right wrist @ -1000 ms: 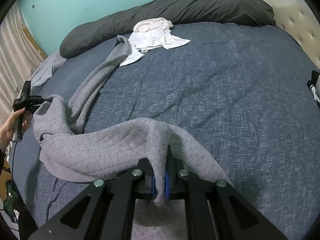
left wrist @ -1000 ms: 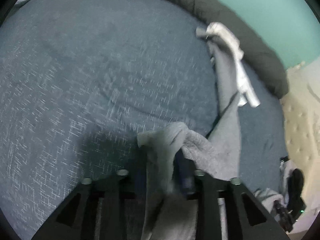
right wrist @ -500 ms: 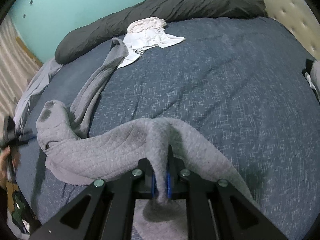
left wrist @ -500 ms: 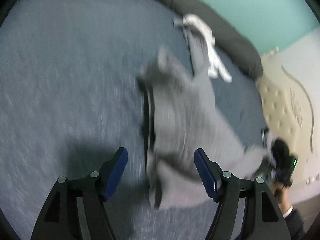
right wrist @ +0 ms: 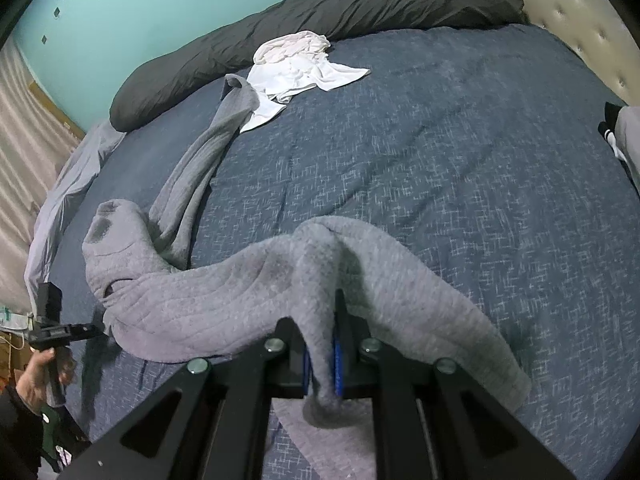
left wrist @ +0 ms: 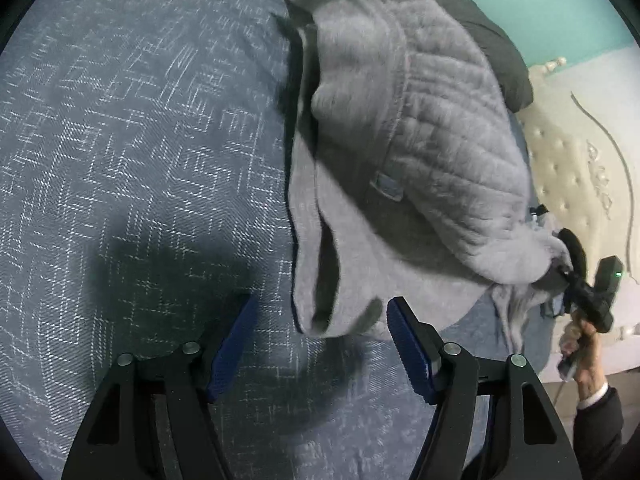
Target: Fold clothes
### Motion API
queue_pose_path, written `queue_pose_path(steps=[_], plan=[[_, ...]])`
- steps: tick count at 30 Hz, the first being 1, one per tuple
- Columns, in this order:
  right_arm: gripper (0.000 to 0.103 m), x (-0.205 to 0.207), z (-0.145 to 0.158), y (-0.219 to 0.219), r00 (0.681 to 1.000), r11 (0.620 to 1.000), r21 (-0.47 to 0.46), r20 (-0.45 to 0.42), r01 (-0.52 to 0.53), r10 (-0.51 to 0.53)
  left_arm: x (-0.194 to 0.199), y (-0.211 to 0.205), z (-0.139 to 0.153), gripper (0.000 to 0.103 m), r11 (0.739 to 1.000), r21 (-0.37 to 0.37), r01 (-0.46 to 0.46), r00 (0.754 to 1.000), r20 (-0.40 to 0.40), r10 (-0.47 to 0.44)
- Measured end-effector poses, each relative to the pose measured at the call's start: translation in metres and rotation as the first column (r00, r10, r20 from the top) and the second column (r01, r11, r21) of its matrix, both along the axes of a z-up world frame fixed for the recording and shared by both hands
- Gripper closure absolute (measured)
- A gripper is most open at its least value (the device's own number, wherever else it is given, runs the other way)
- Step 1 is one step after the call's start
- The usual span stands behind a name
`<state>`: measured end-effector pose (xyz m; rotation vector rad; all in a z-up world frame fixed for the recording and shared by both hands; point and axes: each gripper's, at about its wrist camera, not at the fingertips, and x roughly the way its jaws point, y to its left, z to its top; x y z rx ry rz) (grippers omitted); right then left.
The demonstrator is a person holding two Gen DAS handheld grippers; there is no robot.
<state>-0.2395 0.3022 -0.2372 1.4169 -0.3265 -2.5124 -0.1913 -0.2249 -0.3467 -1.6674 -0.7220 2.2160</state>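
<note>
The grey quilted sweatshirt (right wrist: 224,300) lay across the near part of a bed covered in a dark blue bedspread (right wrist: 460,168) flecked with short white woven dashes. Its fabric was thick and fuzzy, stitched in soft parallel ribs, and it sagged in a long rumpled band. One sleeve (right wrist: 200,168) ran away in a narrow strip towards a crumpled white garment (right wrist: 300,68), its cuff overlapping that cloth's near edge. Behind both stretched a long, smooth charcoal bolster (right wrist: 320,20) against a teal wall (right wrist: 140,8).

The right gripper (right wrist: 320,364) was pinched tight on a raised fold of the sweatshirt, cloth bulging above and below the blue pads. The left gripper (left wrist: 320,344) stood spread wide with nothing between its ribbed blue pads (left wrist: 408,344); the sweatshirt's rolled hem (left wrist: 320,264) hung just beyond them.

To the right of the sweatshirt the bedspread lay wide and bare up to a cream tufted headboard (right wrist: 592,32). At the left edge a pale grey sheet (right wrist: 68,184) spilled over the bedside.

Only the left wrist view showed the sweatshirt's small rectangular sewn tag (left wrist: 386,186) and its open inner folds. Only the right wrist view showed the sleeve, the white garment and a black sock with white stripes (right wrist: 610,128) at the far right.
</note>
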Motion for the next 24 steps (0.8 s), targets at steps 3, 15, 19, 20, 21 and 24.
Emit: queue_pose_path(steps=[3, 15, 19, 20, 21, 24], plan=[[0.094, 0.001, 0.000, -0.003, 1.000, 1.000, 0.008, 0.004, -0.009, 0.009, 0.001, 0.001, 0.003, 0.080, 1.000, -0.023, 0.007, 1.000, -0.016, -0.007], [0.094, 0.013, 0.018, -0.016, 0.998, 0.998, 0.025, -0.014, -0.063, 0.063, 0.027, -0.006, 0.061, 0.099, 0.999, -0.034, 0.020, 0.991, -0.132, -0.024], [0.094, 0.017, 0.025, -0.021, 0.996, 0.996, 0.031, -0.021, -0.083, 0.084, 0.043, -0.025, 0.079, 0.099, 0.998, -0.053, -0.019, 0.988, -0.157, 0.010], [0.094, 0.020, 0.031, -0.025, 0.994, 0.994, 0.036, -0.031, -0.102, 0.103, 0.048, -0.032, 0.083, 0.099, 0.998, -0.059, -0.034, 0.987, -0.161, 0.024], [0.094, 0.022, 0.037, -0.029, 0.992, 0.992, 0.041, -0.041, -0.120, 0.122, 0.053, -0.039, 0.087, 0.099, 0.997, -0.066, -0.050, 0.985, -0.166, 0.039], [0.096, 0.029, 0.056, -0.041, 0.982, 0.984, 0.024, -0.069, -0.175, 0.177, 0.068, -0.061, 0.100, 0.099, 0.992, -0.084, -0.098, 0.980, -0.180, 0.081]])
